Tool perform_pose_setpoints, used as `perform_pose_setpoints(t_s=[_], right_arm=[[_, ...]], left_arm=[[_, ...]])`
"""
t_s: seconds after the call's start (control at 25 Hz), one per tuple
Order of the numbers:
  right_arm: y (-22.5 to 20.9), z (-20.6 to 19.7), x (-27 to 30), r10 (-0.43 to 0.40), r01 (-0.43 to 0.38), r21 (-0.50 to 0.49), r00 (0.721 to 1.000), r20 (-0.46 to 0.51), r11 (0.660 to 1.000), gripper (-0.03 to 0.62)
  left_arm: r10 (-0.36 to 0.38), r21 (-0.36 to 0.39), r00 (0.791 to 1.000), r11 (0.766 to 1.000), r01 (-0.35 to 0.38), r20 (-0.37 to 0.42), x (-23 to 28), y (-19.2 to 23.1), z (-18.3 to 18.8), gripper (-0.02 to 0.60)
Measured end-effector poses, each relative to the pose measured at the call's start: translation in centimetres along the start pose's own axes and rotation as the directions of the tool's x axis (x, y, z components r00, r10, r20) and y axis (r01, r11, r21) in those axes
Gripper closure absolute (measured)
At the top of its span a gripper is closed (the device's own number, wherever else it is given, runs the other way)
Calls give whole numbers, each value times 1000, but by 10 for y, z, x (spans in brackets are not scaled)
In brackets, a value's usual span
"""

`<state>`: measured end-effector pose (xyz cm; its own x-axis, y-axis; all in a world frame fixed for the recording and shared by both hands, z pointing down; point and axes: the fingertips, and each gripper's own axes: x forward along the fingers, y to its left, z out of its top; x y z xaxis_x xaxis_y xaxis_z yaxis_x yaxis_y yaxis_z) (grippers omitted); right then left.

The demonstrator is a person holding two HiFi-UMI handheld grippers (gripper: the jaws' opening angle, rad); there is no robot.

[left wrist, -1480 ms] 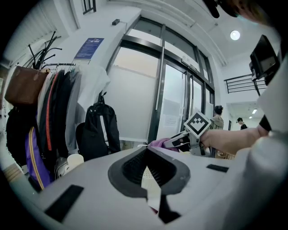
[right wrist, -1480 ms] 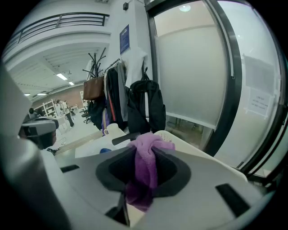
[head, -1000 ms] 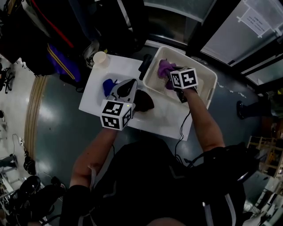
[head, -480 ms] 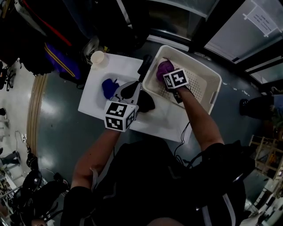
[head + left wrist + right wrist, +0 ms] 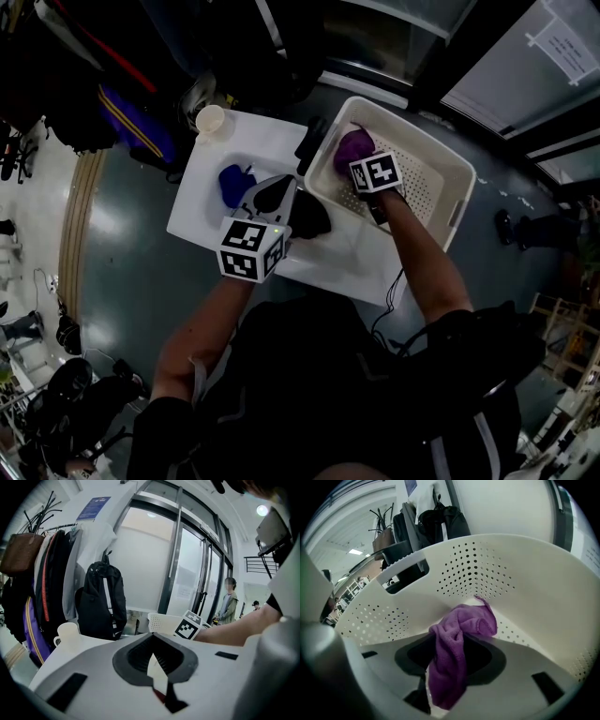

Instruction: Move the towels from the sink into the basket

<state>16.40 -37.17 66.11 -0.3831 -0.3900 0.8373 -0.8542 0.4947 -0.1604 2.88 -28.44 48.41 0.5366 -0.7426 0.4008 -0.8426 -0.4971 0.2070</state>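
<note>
A purple towel lies in the near left corner of the white perforated basket. My right gripper is down inside the basket over it. In the right gripper view the purple towel drapes through the gap of my right gripper. The jaws have just been opening, and its far end rests on the basket floor. A blue towel sits on the white surface. My left gripper hovers just right of it, shut and empty; the left gripper view shows my left gripper aimed toward the basket.
A white cup stands at the surface's far left corner. A dark lump lies beside my left gripper. A black object sits between surface and basket. Bags and a backpack hang behind. A person stands beyond the glass.
My right gripper has sunk lower into the basket with the purple towel, which now rests on the basket floor. My left gripper has dropped a little over the white surface.
</note>
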Motion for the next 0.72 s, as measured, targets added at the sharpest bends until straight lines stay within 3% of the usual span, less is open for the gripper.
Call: perform_pose_setpoints(t_s=[0.08,0.44,0.72], right_arm=[[1,4,-6,10,-10,1,1000,16,1000,378],[18,44,-83,-28,30,-11,985,172,999,365],[60,72,-160,-91,97,5,922,377,995,477]], left_arm=[[6,-8,1000,1000,-6,15,-3,2,3,577],[-34,8,995,999,33,91,-39,2,19,577],[-82,83,982,994,69,172,-93,2,38,577]])
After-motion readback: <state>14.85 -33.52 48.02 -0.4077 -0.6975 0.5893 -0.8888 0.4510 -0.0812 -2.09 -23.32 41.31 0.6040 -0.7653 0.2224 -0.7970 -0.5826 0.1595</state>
